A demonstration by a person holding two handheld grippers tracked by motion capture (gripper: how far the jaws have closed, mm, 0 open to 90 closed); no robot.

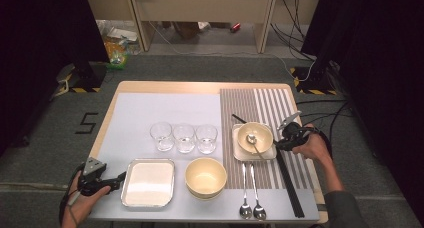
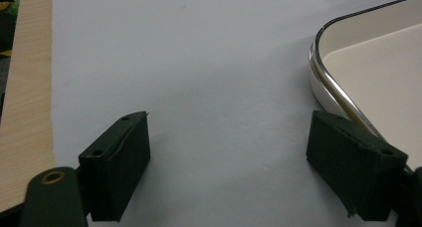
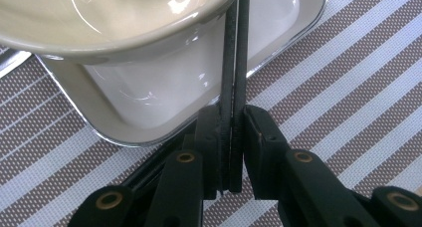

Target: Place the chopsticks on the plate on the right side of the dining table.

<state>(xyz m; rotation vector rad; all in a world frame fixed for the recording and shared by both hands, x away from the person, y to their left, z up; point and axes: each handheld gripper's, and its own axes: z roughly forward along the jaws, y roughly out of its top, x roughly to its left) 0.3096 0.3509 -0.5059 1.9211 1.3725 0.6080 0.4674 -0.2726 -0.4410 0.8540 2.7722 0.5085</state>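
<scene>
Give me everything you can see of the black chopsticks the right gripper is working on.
The chopsticks are a pair of thin, matte black sticks, textured like plastic or lacquered wood. They lie side by side, clamped between the pads of the right gripper. From there they run past the corner of the small steel-rimmed tray and under the rim of the cream bowl on it. In the high view their far tip pokes out behind the tray, over the striped placemat.

glasses: three clear ones [image 1: 184, 137] in a row at the middle of the table [image 1: 200, 87].
empty tray [image 1: 148, 182]: near the front edge, left of centre.
empty bowl [image 1: 205, 177]: just right of that tray.
spoons [image 1: 251, 193]: two, side by side on the striped mat [image 1: 260, 105], bowls toward the front edge.
</scene>
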